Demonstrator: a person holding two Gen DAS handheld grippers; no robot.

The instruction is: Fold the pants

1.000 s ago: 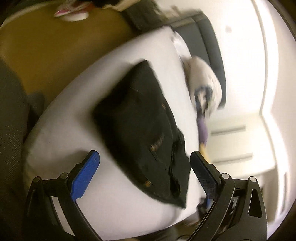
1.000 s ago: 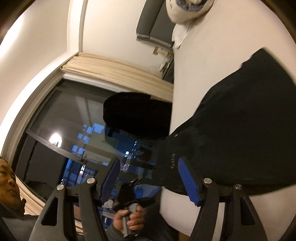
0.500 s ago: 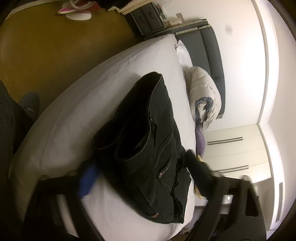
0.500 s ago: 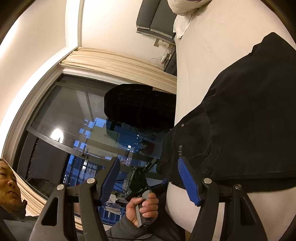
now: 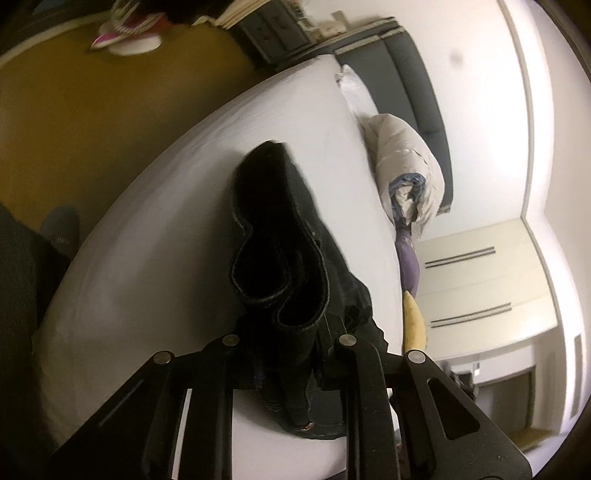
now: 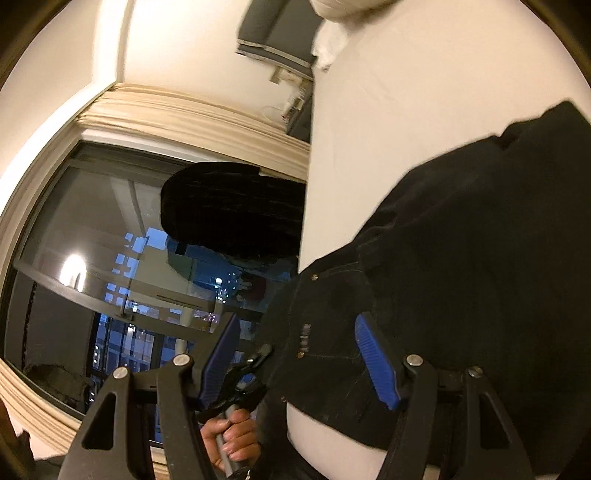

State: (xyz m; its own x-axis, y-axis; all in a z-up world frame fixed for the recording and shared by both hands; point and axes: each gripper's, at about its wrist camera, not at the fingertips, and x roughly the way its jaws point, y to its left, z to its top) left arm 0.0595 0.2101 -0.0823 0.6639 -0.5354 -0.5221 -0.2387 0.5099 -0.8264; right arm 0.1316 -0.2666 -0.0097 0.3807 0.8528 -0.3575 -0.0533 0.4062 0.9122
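Black pants (image 5: 280, 236) lie bunched on the white bed (image 5: 166, 221), their hem openings facing the left wrist camera. My left gripper (image 5: 284, 332) is closing its jaws on the near edge of the pants, and the fabric hides the pads. In the right wrist view the pants (image 6: 480, 258) hang over the bed (image 6: 406, 92) edge, with rivets showing at the waist. My right gripper (image 6: 299, 354) has its jaws opening; the waist part sits between the blue pads, which do not press on it.
A white duvet bundle (image 5: 402, 158) and a grey headboard (image 5: 417, 85) are at the bed's far end. Pink shoes (image 5: 125, 26) lie on the brown floor. A dark window (image 6: 92, 258) fills the left of the right wrist view. A hand (image 6: 232, 435) grips a handle below.
My left gripper went from wide open to closed on the pants' near edge, and the fabric now stands bunched up. My right gripper moved in closer to the waist part.
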